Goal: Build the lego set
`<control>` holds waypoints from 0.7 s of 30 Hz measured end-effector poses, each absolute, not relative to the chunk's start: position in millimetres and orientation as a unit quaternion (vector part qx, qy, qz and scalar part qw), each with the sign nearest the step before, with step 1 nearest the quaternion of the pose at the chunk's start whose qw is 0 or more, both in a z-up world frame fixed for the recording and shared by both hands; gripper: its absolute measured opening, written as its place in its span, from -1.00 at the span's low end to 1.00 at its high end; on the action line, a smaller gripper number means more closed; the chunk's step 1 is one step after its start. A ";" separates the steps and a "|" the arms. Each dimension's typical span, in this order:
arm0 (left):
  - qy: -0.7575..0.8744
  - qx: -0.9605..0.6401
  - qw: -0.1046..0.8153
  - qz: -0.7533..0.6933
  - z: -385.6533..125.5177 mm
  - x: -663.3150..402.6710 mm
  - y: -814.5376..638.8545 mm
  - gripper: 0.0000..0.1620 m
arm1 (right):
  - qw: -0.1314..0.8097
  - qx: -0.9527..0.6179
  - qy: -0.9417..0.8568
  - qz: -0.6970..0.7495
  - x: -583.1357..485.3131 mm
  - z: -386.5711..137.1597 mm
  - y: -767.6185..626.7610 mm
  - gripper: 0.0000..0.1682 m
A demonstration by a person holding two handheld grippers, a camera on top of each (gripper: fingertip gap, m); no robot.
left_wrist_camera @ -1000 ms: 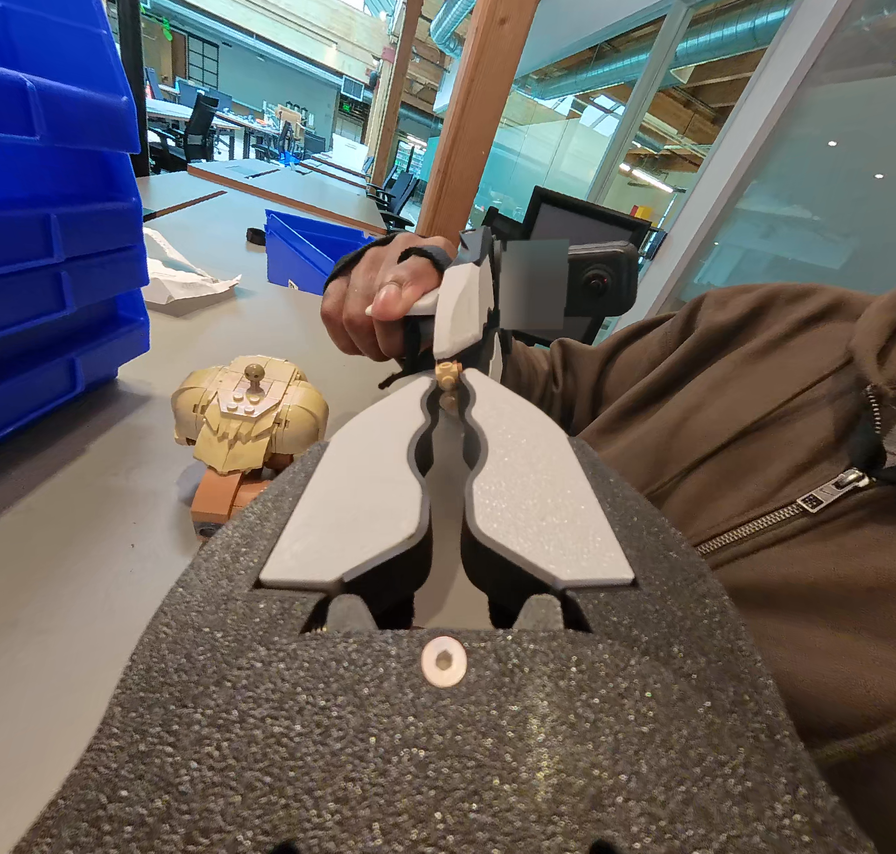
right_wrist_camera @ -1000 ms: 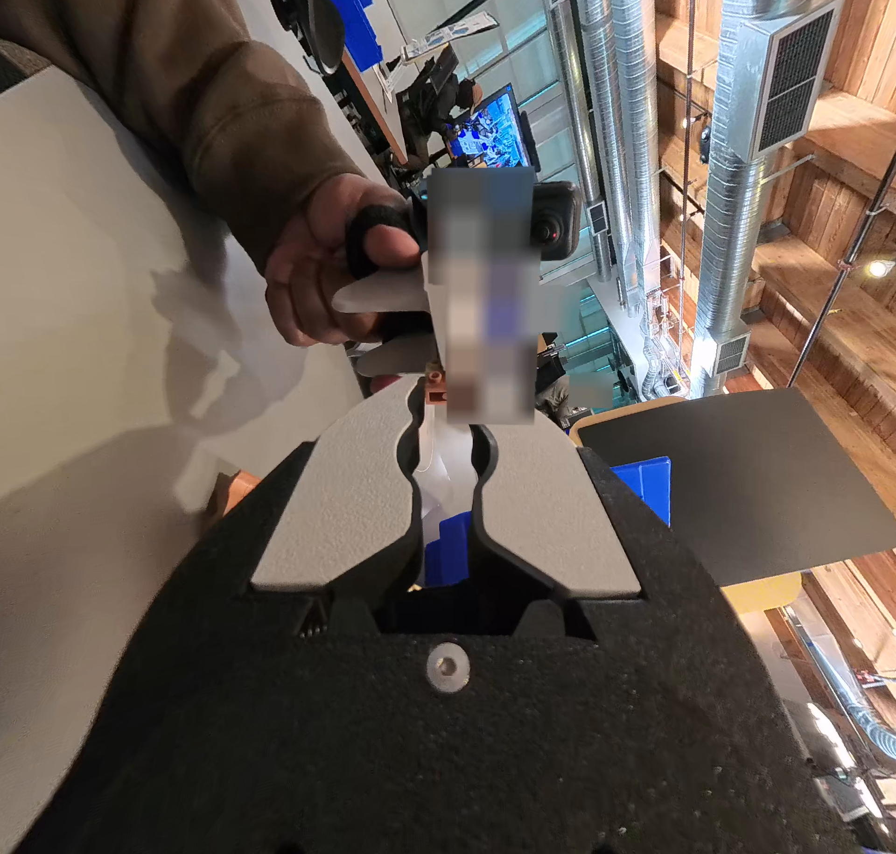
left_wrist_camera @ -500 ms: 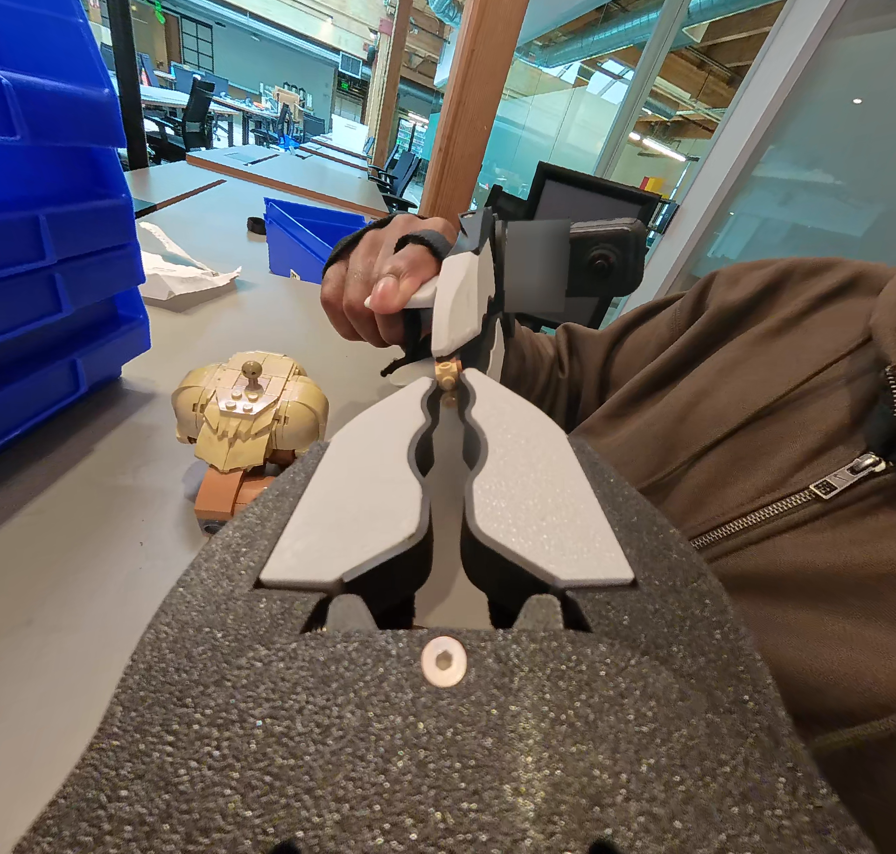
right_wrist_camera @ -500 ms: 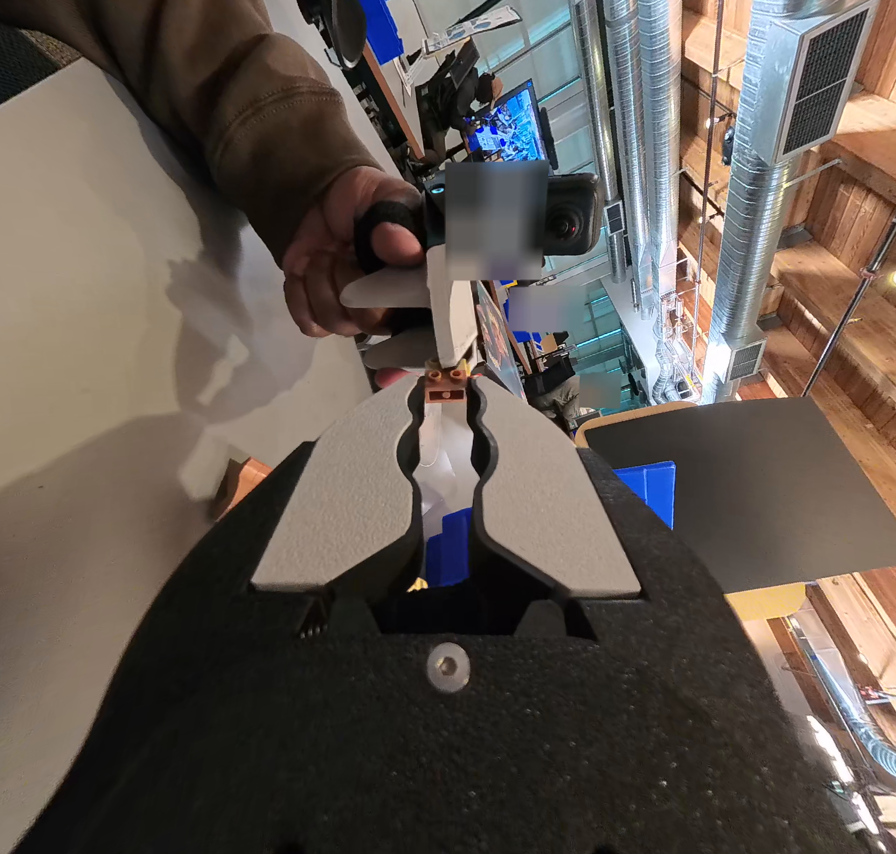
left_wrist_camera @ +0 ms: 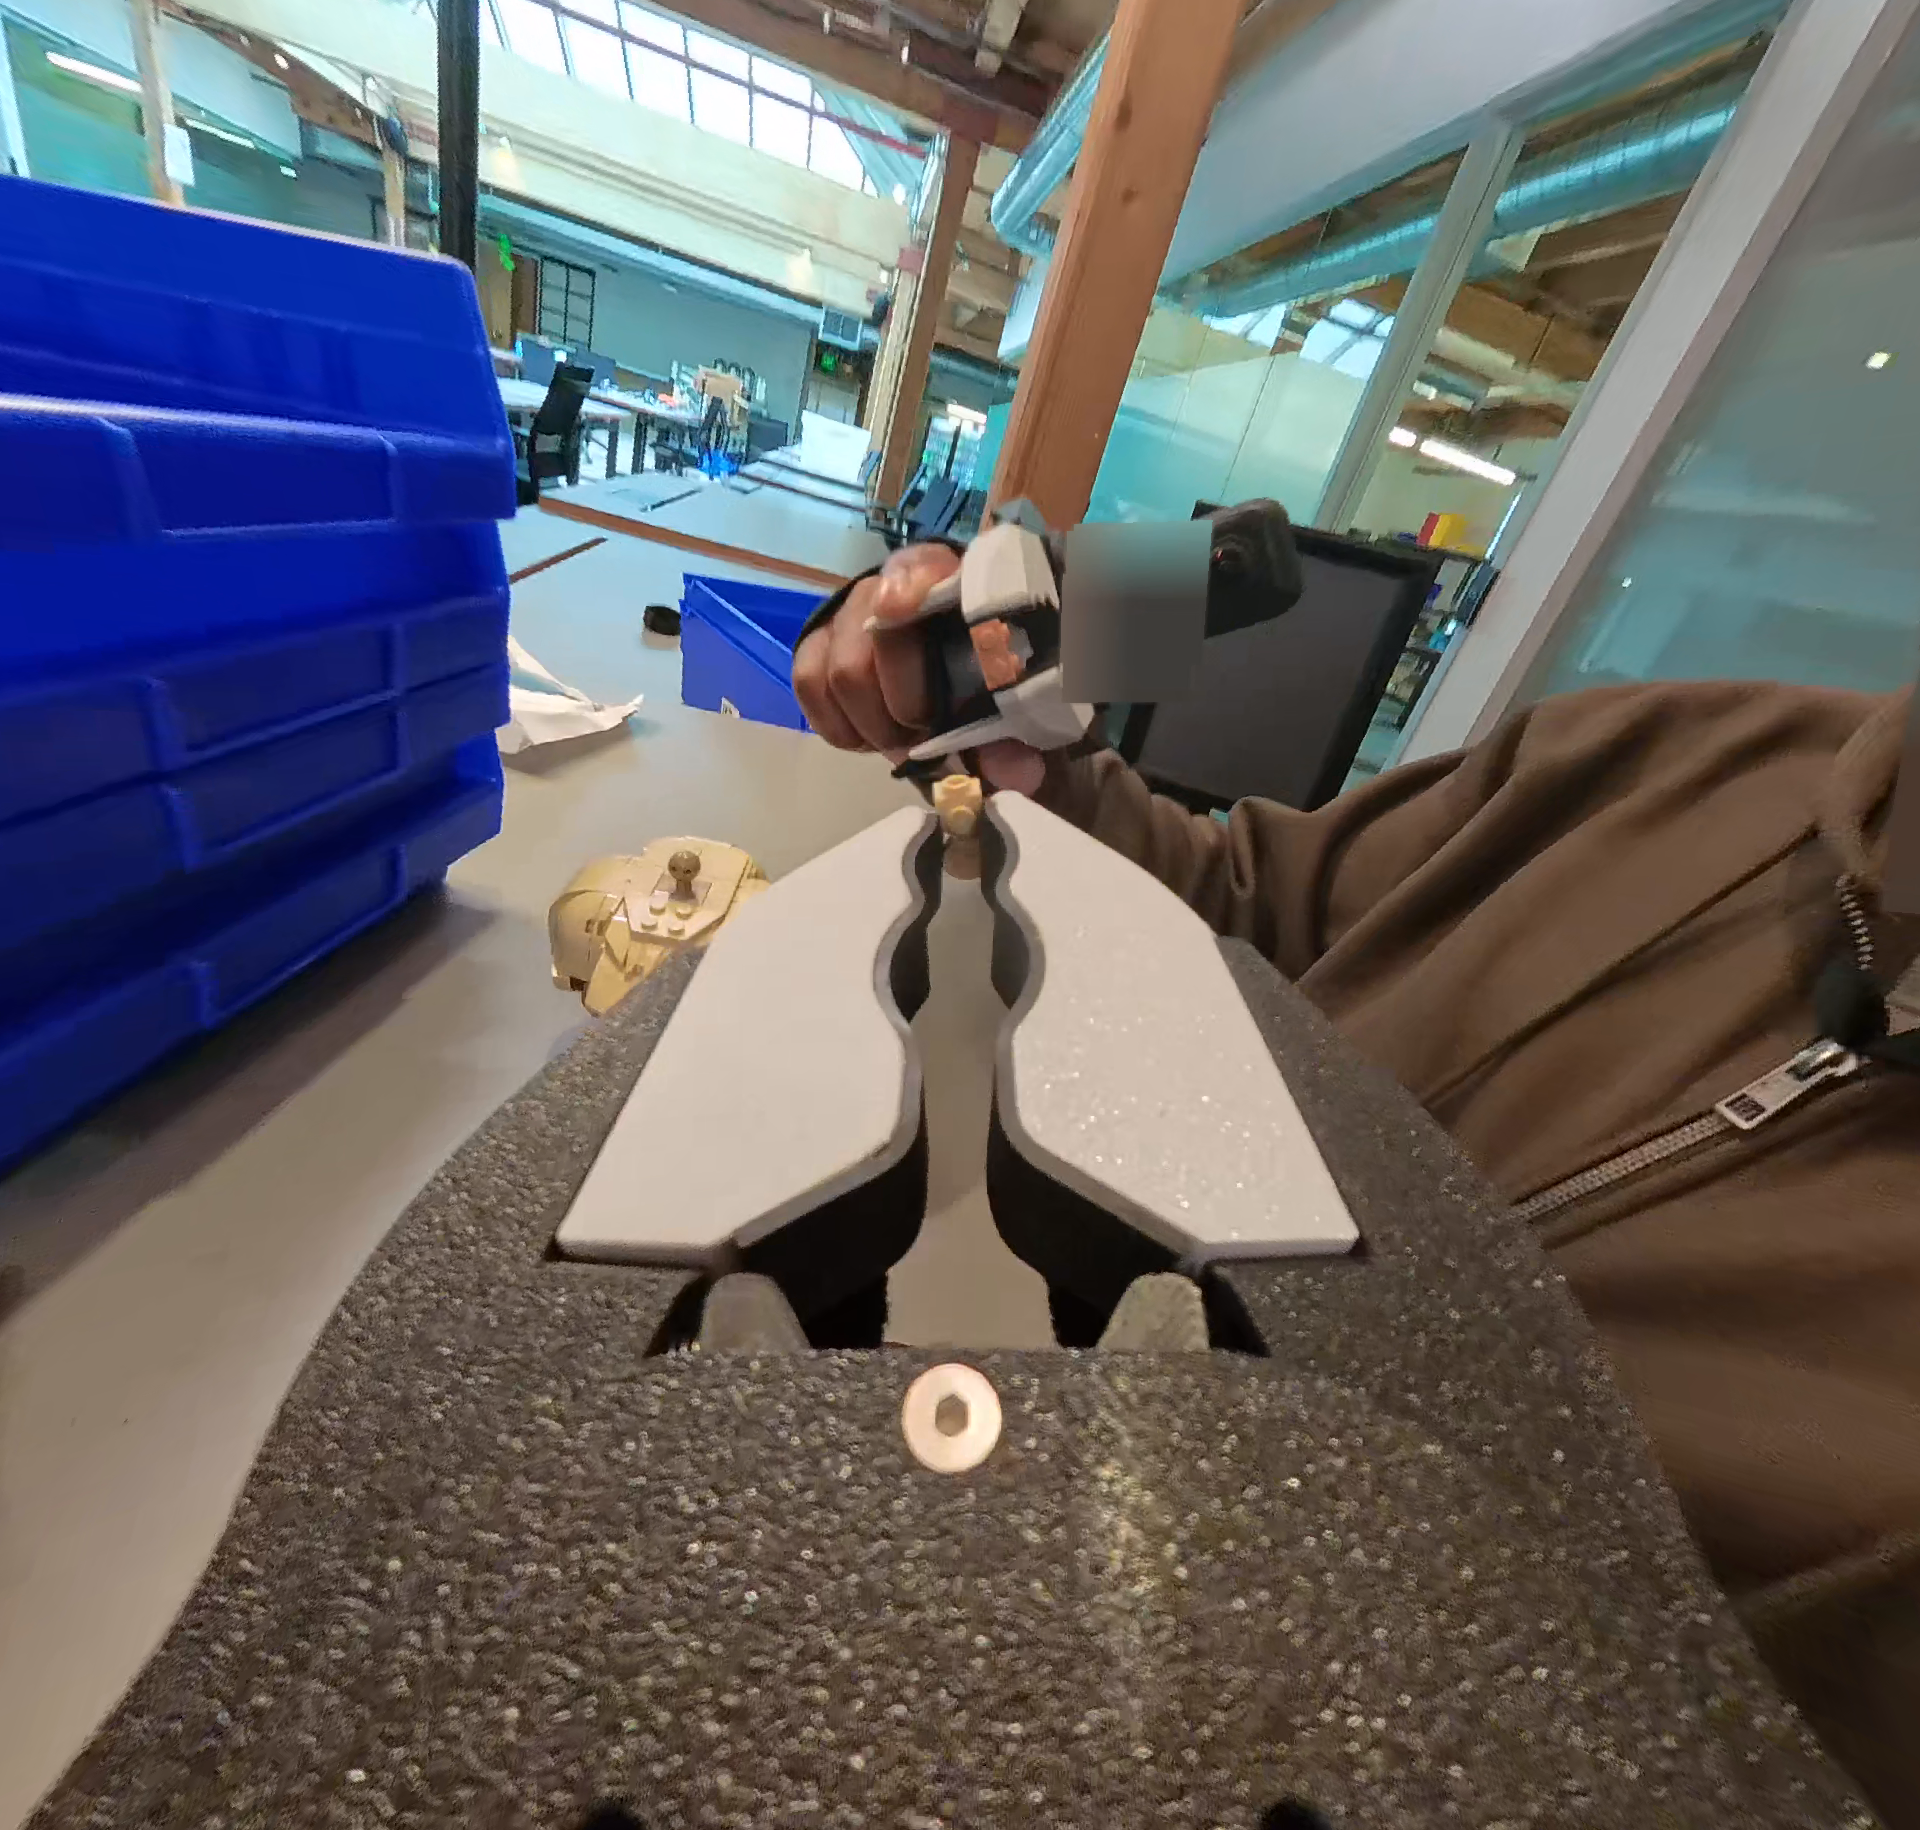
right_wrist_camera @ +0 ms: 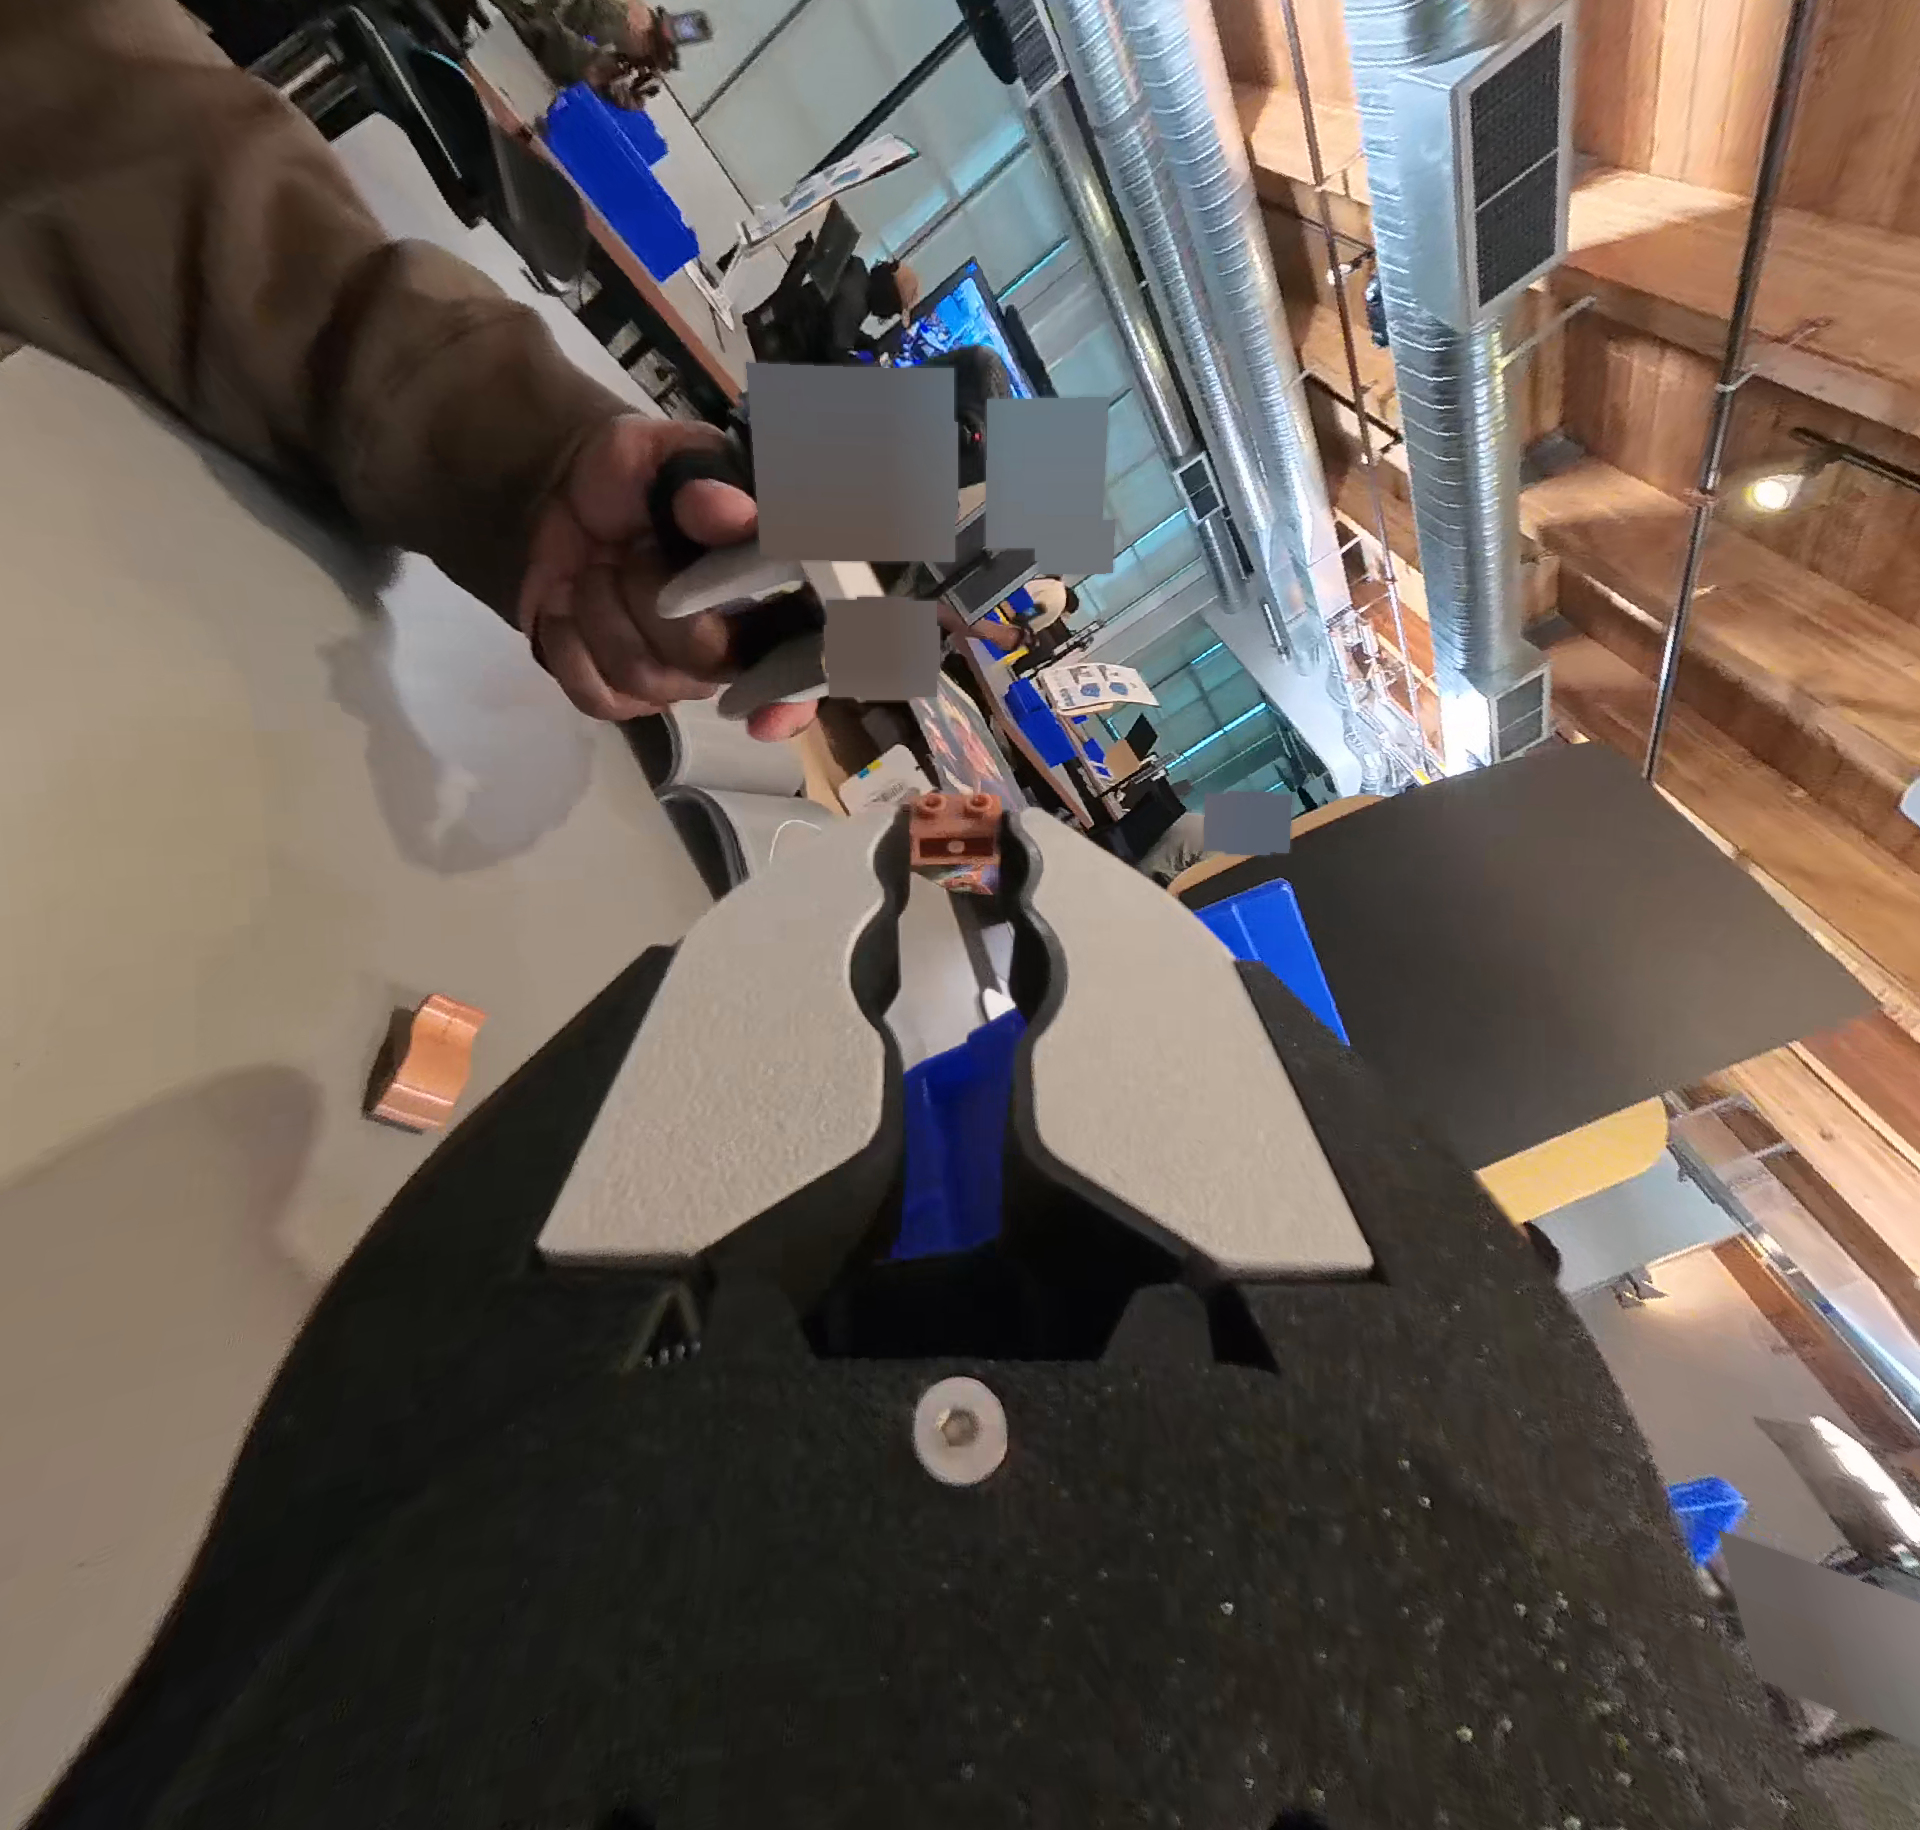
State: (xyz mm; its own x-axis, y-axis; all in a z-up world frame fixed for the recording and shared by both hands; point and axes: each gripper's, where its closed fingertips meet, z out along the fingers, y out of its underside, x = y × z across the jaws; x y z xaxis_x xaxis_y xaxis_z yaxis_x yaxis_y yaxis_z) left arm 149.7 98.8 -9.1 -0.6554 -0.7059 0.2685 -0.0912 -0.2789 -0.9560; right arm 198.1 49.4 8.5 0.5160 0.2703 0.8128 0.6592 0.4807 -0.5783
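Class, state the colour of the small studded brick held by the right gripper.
Reddish-brown brick, clearest in the right wrist view.

Tan stud piece (left_wrist_camera: 956,812) pinched upright, frame centre. Brown two-stud brick (right_wrist_camera: 957,838) gripped, studs up. Tan domed assembly (left_wrist_camera: 652,916) resting centre-left on surface (left_wrist_camera: 260,1136).

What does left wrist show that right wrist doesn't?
Left wrist only: the tan lego model on the table, the stacked blue bins, the left gripper shut on a small tan piece. Right wrist only: a loose orange-brown curved piece on the table. Both: the right gripper shut on a reddish-brown brick.
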 end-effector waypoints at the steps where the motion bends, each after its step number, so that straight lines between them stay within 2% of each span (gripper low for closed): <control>1: 0.569 -0.356 0.215 -0.709 -12.4 151.5 94.9 -0.92 | 0.718 -0.490 -0.473 -0.142 197.8 8.6 50.4 -0.81; 13: 0.608 -0.404 0.242 -0.640 -44.2 172.8 91.6 -0.91 | 0.717 -0.538 -0.386 -0.218 227.6 23.7 83.0 -0.82; 21: 0.574 -0.473 0.280 -0.606 -55.8 186.6 119.2 -0.92 | 0.630 -0.660 -0.272 -0.305 308.1 53.3 141.1 -0.80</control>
